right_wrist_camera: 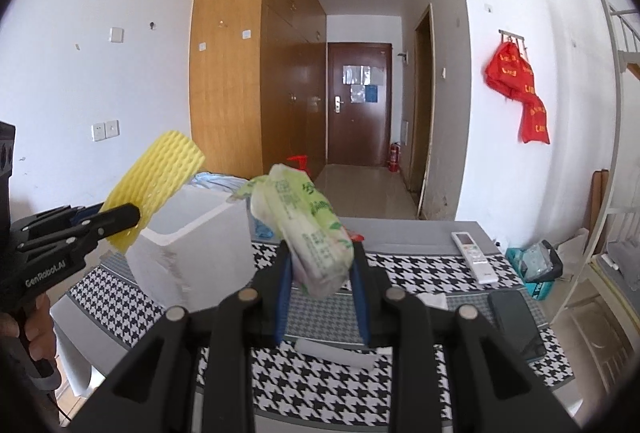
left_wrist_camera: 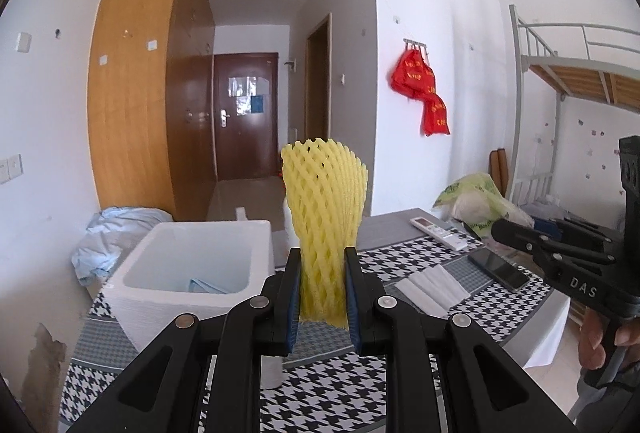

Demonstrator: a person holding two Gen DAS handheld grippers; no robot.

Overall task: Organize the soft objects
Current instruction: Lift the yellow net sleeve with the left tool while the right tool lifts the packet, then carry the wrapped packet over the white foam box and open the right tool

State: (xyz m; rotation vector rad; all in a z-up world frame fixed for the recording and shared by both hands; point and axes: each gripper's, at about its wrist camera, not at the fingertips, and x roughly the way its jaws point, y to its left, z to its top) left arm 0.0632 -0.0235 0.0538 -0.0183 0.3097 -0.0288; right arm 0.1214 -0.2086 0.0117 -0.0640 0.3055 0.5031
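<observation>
Carry each piece squarely over the white foam box (left_wrist_camera: 192, 269) at the tabletop's (left_wrist_camera: 320, 397) left before letting go. The left claw (left_wrist_camera: 322, 297) pinches the yellow foam net (left_wrist_camera: 326, 217) upright, aloft; the right claw (right_wrist_camera: 320, 297) clamps the tissue pack (right_wrist_camera: 308, 233), just right of the box.

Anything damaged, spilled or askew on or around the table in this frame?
Nothing spilled. The wall low at the left has peeled, flaking plaster. The left gripper squeezes the yellow foam net at its base, and the right gripper holds the tissue pack tilted. The white foam box sits upright on the table.
</observation>
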